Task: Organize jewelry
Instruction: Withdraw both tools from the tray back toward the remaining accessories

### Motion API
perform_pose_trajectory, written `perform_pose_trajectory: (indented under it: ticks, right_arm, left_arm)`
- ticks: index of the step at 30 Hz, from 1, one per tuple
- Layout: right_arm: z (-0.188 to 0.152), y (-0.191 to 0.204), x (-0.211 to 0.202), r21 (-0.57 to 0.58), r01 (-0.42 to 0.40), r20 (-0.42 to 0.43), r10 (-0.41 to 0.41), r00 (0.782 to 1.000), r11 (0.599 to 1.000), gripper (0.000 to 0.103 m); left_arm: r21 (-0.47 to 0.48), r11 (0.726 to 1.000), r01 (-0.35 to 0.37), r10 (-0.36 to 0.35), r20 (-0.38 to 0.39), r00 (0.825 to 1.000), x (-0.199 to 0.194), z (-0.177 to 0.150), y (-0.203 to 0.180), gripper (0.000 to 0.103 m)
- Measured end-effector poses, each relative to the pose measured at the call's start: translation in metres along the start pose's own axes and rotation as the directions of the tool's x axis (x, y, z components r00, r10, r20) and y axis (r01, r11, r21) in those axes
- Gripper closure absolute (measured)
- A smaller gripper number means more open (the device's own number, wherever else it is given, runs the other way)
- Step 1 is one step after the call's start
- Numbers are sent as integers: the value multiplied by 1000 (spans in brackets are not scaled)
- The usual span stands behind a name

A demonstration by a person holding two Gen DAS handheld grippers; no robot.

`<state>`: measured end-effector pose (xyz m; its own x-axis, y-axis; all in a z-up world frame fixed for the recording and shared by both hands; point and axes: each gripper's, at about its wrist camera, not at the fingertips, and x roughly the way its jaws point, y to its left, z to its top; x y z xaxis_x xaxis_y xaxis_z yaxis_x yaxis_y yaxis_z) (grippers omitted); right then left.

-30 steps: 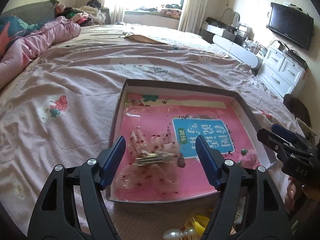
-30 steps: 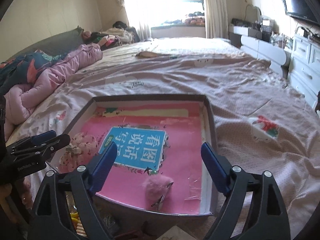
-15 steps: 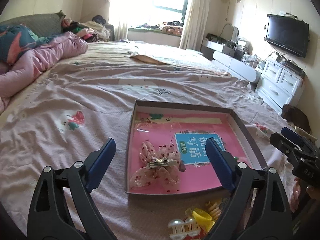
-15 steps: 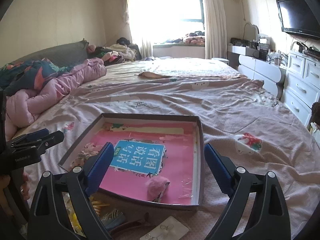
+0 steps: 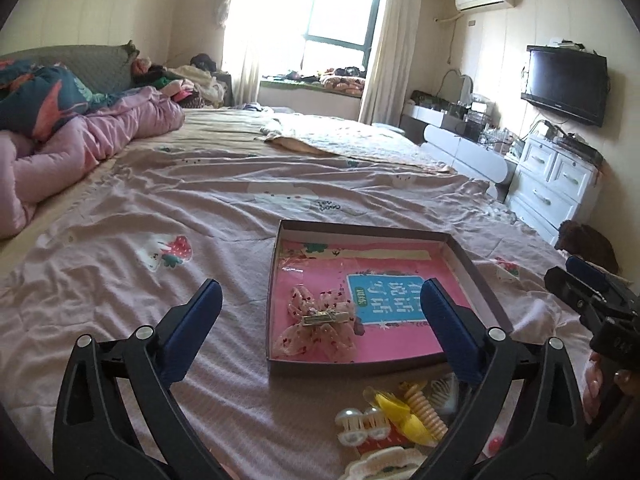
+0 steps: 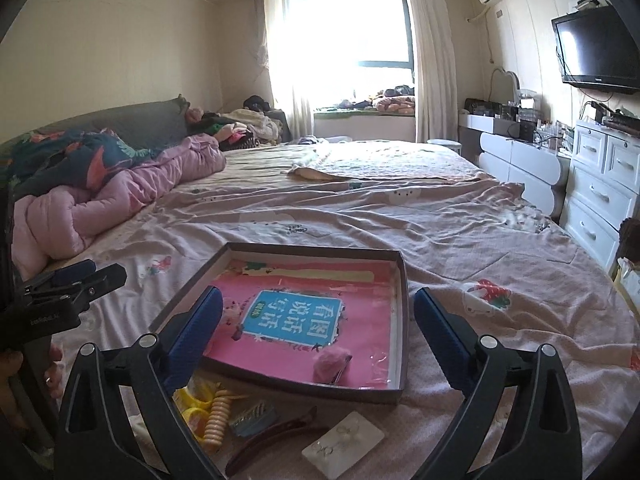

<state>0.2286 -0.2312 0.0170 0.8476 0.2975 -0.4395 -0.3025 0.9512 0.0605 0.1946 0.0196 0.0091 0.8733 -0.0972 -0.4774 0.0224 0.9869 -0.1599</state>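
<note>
A shallow dark-rimmed box [image 5: 376, 233] with a pink printed floor lies on the bed; it also shows in the right wrist view [image 6: 316, 249]. Inside it lie a pink floral bow clip [image 5: 320, 326] and a fluffy pink pom clip [image 6: 332, 362]. Loose accessories lie in front of the box: a pearl clip [image 5: 362, 424], a yellow clip [image 5: 394, 408], a cream comb clip [image 6: 219, 420], a brown barrette [image 6: 272, 438] and a packet of earrings [image 6: 344, 442]. My left gripper [image 5: 318, 334] is open and empty above the box's near left. My right gripper [image 6: 318, 332] is open and empty above the box's near edge.
The bed is covered by a wrinkled pink sheet [image 5: 200, 208]. A pink and blue quilt [image 6: 100, 188] is heaped at the left. White drawers [image 6: 600, 184] and a wall television [image 6: 596, 50] stand along the right wall. A window [image 6: 352, 32] is at the far end.
Both grippers have pulled back and risen away from the box, so more of the bed and room shows. The bow clip and pom clip lie still in the box.
</note>
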Motion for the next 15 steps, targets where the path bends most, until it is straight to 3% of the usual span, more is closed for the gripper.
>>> perform_pose_trajectory:
  ticks: [15]
  right_arm:
    - [-23,7,-38,-22,-10,-29,9,1000,1000,9]
  left_arm:
    - [15,1000,-1,1,19,1000,-30,-11,-4,12]
